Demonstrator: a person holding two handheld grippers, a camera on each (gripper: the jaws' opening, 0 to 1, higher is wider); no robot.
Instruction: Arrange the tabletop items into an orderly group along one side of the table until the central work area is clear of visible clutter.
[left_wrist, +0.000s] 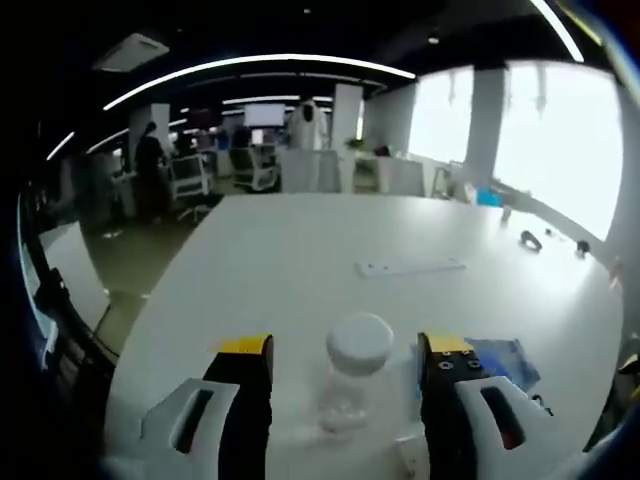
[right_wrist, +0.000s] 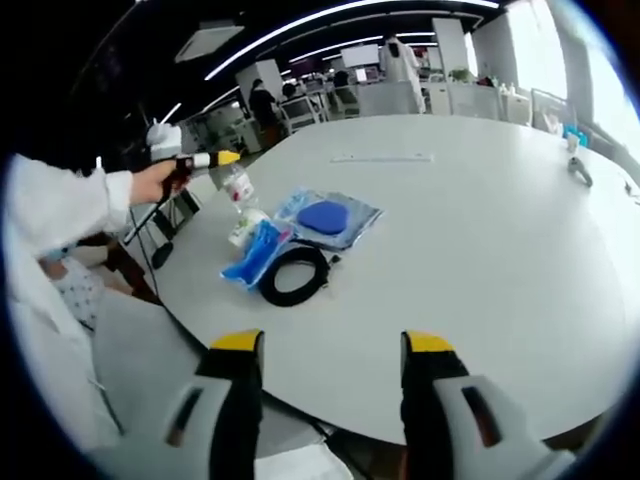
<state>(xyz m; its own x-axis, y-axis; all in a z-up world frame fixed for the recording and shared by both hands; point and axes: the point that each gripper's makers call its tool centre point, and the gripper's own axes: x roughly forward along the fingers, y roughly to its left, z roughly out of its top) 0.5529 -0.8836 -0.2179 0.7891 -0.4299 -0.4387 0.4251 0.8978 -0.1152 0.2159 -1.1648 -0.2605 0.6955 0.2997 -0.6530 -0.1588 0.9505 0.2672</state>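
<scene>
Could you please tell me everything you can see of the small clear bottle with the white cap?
The bottle is small, of clear plastic as it looks, with a round white screw cap on and nothing visible inside. It stands upright on the white table, between the open jaws of the left gripper, which do not seem to touch it. In the right gripper view the bottle stands near the table's edge, beside the blue packets; whether it touches them is unclear.

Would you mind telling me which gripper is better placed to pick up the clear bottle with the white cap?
Left. The left gripper already has the bottle between its open jaws, while the right gripper hangs open near the table edge, away from it.
</scene>
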